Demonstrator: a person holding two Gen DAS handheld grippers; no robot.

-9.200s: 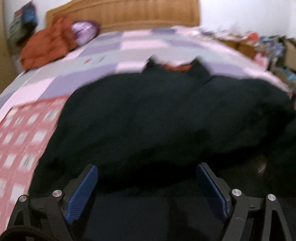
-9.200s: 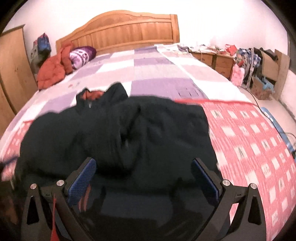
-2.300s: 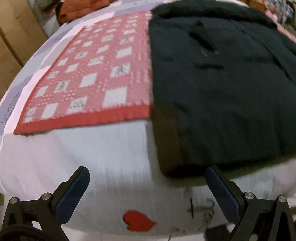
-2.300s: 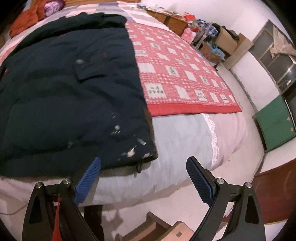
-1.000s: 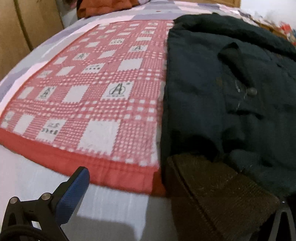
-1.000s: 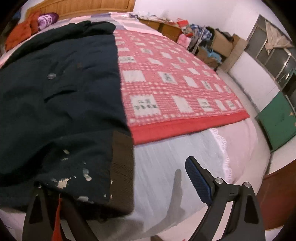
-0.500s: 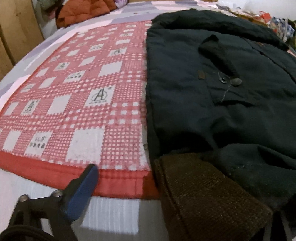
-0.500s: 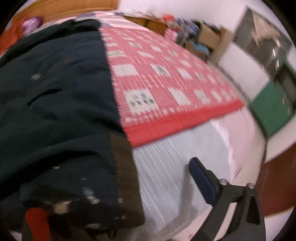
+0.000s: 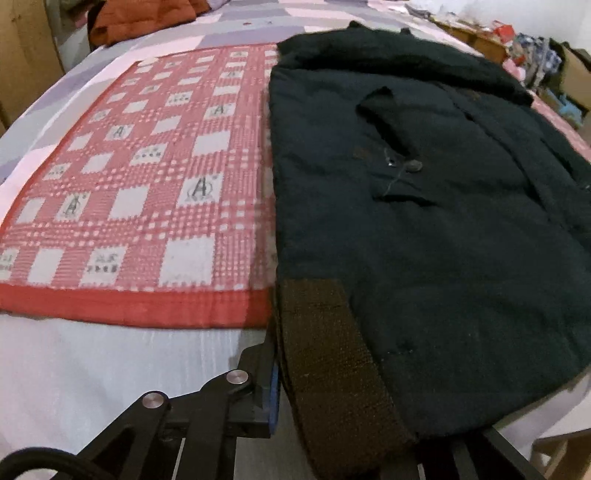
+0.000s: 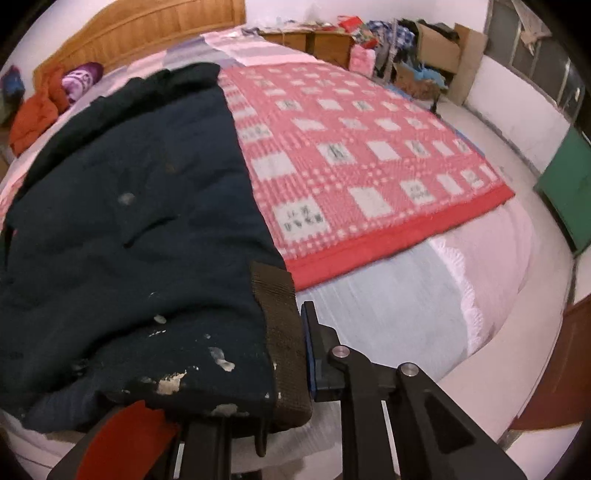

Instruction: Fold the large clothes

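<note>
A dark navy padded jacket (image 9: pixel 424 229) lies spread flat along the bed (image 9: pixel 92 362), its collar toward the top of the frame and its hem at the bottom edge, partly over a red-and-white checked blanket (image 9: pixel 147 177). In the left wrist view the left gripper (image 9: pixel 332 413) sits at the lower centre, drawn in tight on the jacket's brown ribbed hem band (image 9: pixel 332 362); one blue-padded finger presses the band's left side, while the other finger is hidden under the cloth. In the right wrist view the right gripper (image 10: pixel 295 362) is at the bottom centre, likewise pinched on the opposite brown ribbed corner (image 10: pixel 280 325) of the hem, its blue pad against the band's right edge. White flecks (image 10: pixel 218 358) mark the fabric near that corner. A dark button (image 9: pixel 413 166) sits on a pocket flap mid-jacket. An orange garment (image 10: pixel 33 114) lies bunched at the upper left by the wooden headboard (image 10: pixel 147 33), and cluttered boxes (image 10: pixel 439 44) fill the upper right.
</note>
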